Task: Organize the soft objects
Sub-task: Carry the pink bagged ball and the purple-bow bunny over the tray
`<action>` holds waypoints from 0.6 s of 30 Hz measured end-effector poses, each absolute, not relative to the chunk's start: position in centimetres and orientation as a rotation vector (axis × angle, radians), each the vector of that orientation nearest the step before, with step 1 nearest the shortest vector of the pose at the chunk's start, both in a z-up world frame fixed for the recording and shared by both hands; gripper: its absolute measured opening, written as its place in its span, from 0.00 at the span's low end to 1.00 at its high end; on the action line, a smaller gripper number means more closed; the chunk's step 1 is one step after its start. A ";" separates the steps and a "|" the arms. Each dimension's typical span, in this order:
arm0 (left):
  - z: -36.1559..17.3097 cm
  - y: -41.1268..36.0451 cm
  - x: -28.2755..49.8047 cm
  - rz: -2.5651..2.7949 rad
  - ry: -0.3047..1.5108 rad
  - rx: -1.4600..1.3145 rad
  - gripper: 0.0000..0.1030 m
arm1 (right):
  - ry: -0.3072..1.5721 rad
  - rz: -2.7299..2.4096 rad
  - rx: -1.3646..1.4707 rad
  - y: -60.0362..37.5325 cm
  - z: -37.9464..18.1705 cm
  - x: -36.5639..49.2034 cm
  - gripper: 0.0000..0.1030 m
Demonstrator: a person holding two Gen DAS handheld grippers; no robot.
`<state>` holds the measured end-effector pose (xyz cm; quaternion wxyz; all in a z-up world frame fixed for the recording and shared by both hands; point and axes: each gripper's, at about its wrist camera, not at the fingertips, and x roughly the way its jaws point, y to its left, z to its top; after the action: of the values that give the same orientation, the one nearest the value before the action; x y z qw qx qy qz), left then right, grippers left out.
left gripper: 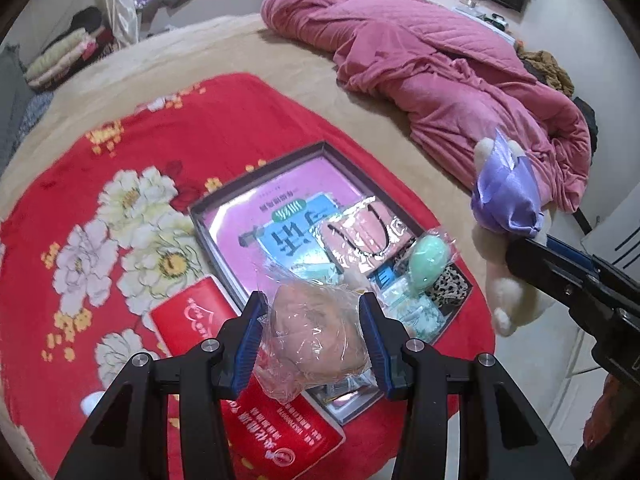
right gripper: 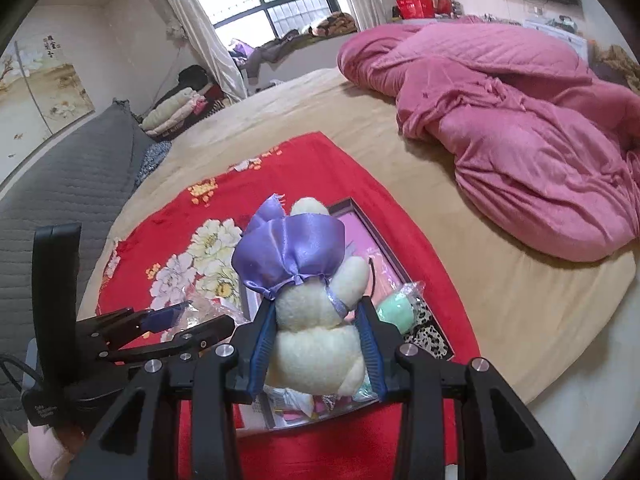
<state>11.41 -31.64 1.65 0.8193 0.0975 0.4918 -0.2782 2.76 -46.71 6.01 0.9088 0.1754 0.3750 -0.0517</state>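
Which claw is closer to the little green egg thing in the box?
Left, probably. The left claw, shut on a plastic-wrapped toy, hangs just before the green egg. The right claw, holding the plush, looks farther out.

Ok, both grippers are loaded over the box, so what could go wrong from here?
1. The left gripper holds the pink bagged toy through slippery plastic; it might slide out.
2. The box already has several items at its near end, so new ones may land on top.
3. The plush toy in the right gripper could brush the left one.
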 end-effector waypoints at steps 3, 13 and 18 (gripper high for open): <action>0.1 -31.7 12.3 -0.585 1.086 0.190 0.48 | 0.796 -0.112 0.378 -47.2 4.8 3.1 0.39; -4.6 -33.1 13.6 -0.563 1.173 0.234 0.48 | 0.884 -0.113 0.415 -47.7 1.1 4.0 0.39; -5.5 -33.6 14.0 -0.572 1.176 0.233 0.48 | 0.943 -0.106 0.397 -47.1 -0.9 5.1 0.39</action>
<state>14.03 -33.57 -5.47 0.7875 0.1079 0.5456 -0.2656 5.08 -47.06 -0.87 0.8706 0.1900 0.4510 -0.0509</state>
